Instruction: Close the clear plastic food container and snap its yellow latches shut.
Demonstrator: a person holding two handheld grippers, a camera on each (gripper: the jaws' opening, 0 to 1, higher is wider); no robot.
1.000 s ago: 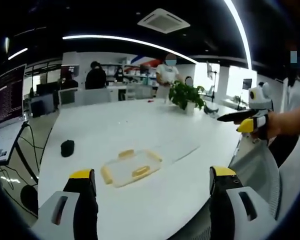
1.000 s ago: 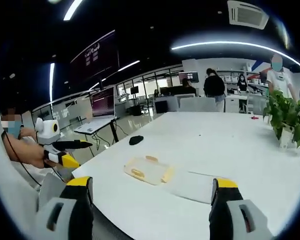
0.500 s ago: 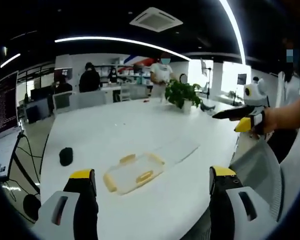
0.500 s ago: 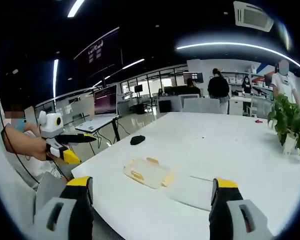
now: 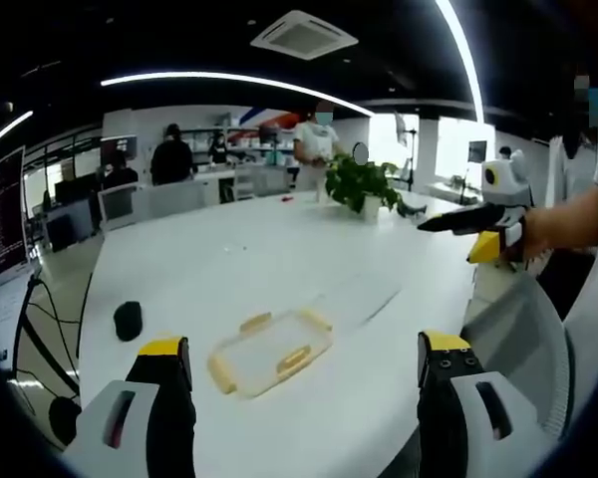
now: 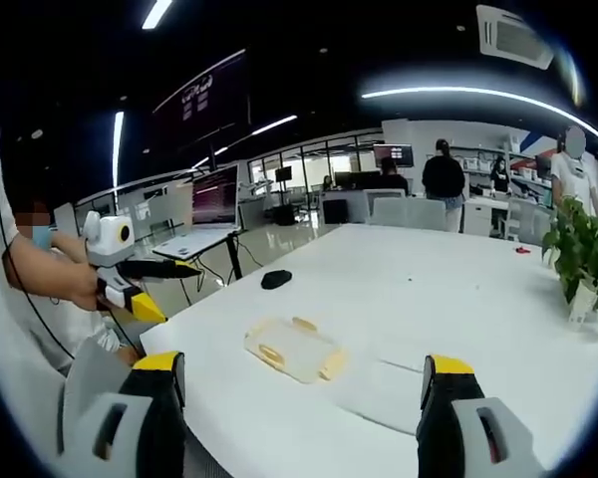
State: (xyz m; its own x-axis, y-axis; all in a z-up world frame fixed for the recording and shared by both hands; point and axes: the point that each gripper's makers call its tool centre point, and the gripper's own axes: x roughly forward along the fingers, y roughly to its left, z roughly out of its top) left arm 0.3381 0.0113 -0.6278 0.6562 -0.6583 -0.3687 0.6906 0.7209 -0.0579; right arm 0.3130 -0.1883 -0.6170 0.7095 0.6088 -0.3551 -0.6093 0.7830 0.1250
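Clear container (image 5: 270, 351) lies on table (image 5: 279, 249) beyond both grippers' spread, empty fingers (image 5: 165, 363).

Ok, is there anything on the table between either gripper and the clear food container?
Nothing visible is. In both views bare white table runs from the open jaws to the container. Its clear lid lies flat beside it, the black object sits off to one side, and the potted plant stands far beyond.
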